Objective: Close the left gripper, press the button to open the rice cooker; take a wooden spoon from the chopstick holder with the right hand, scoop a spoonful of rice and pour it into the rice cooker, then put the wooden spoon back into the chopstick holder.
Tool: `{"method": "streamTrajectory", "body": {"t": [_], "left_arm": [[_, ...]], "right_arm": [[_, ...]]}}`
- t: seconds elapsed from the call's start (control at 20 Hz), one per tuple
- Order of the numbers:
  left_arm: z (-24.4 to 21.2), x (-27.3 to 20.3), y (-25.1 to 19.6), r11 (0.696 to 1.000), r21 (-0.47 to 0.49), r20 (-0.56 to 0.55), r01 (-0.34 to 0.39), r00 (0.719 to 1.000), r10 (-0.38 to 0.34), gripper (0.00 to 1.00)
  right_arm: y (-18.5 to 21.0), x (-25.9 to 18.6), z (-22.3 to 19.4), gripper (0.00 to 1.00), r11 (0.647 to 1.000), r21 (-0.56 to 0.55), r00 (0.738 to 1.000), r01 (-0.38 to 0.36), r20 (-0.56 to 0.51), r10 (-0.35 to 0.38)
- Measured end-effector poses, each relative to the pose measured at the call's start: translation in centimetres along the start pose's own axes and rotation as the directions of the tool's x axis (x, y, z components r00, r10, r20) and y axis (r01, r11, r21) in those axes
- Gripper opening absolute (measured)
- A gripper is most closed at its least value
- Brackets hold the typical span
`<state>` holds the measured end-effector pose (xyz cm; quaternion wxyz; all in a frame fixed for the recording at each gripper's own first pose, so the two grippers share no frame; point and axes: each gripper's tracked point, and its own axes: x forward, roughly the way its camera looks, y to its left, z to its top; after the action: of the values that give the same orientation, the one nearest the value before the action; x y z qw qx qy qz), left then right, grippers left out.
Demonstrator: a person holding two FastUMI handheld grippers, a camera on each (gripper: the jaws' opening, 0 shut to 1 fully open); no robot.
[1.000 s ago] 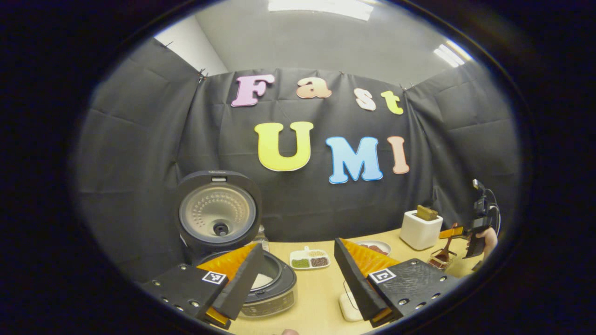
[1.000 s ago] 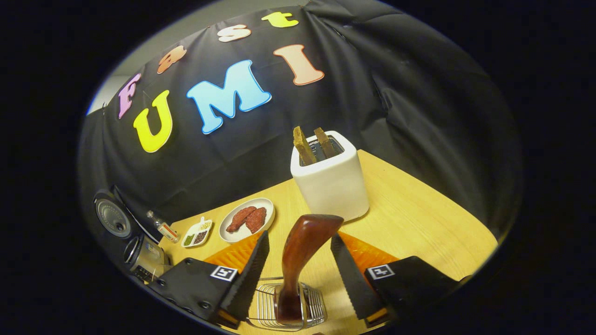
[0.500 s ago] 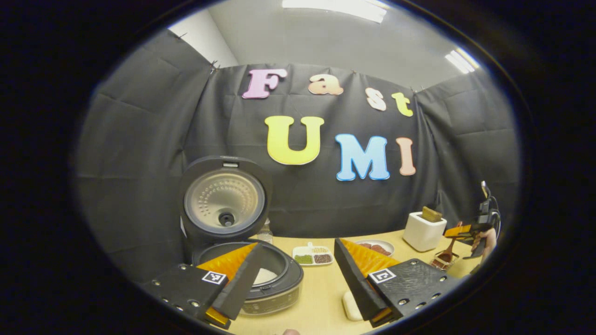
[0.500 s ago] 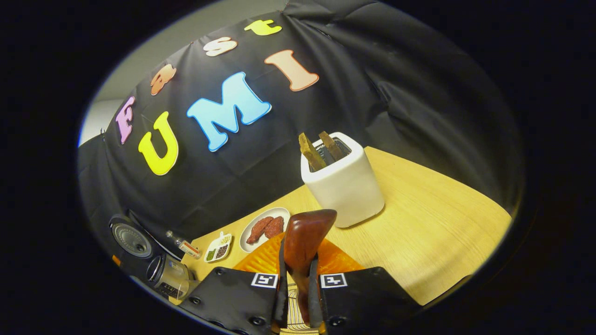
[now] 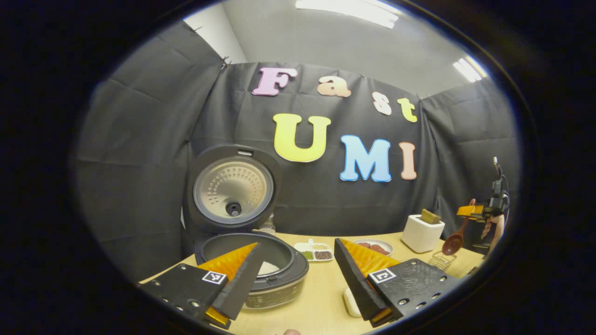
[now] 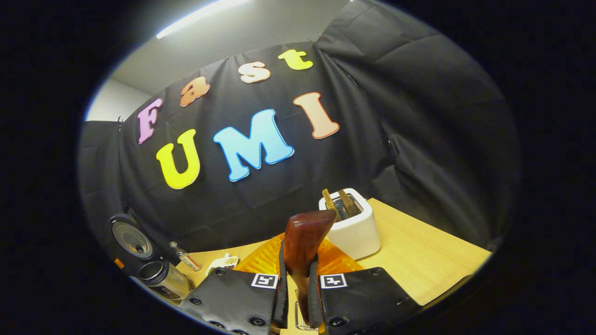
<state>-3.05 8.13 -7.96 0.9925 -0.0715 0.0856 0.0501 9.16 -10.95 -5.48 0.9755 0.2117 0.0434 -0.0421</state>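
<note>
Rice cooker [image 5: 253, 260] standing open at 7 o'clock, lid up. Right gripper [image 6: 298, 298] clamping wooden spoon [image 6: 302, 246], hanging above holder [image 5: 441, 260]. Left gripper [image 5: 298, 279] idling, fingers wide, empty. Scooping, pouring, returning spoon remaining.

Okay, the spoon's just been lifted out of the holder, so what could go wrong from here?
The right gripper pinches the wooden spoon high on its handle, so the bowl hangs well below and might swing or twist while scooping. The wire chopstick holder looks light and might tip on return. The left gripper hangs open close to the rice cooker, crowding the pour.
</note>
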Motion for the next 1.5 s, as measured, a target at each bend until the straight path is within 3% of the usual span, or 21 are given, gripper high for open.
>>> {"method": "streamTrajectory", "body": {"t": [0.2,0.45,0.75,1.1,1.25,1.5], "left_arm": [[-0.3,-0.6,0.1,0.998,-0.057,0.007,0.018,1.000,-0.018,0.94],[0.1,-1.6,0.5,0.998,-0.060,0.027,0.023,0.999,-0.021,0.94],[-1.3,-2.0,1.3,0.995,-0.092,0.011,0.029,1.000,-0.028,0.94],[-1.5,-2.5,3.3,0.992,-0.125,0.012,0.011,1.000,-0.009,0.95],[-2.0,-2.3,3.0,0.988,-0.154,0.008,0.029,1.000,-0.028,0.95],[-4.1,-1.6,2.7,0.987,-0.157,-0.033,0.037,0.999,-0.043,0.95]], "right_arm": [[4.8,-0.7,-0.6,0.19,0.995,-0.019,0.995,-0.102,-0.003,0.102],[11.4,-1.9,-0.8,0.18,0.971,-0.013,0.971,-0.238,-0.005,0.238],[16.5,-1.8,-5.4,0.19,0.945,-0.092,0.945,-0.314,-0.122,0.303],[17.6,-0.3,-11.3,0.19,0.919,-0.223,0.928,-0.326,-0.261,0.266],[18.1,0.0,-14.2,0.19,0.905,-0.243,0.906,-0.348,-0.334,0.259],[18.4,-0.1,-17.2,0.19,0.853,-0.370,0.894,-0.369,-0.391,0.217]]}}
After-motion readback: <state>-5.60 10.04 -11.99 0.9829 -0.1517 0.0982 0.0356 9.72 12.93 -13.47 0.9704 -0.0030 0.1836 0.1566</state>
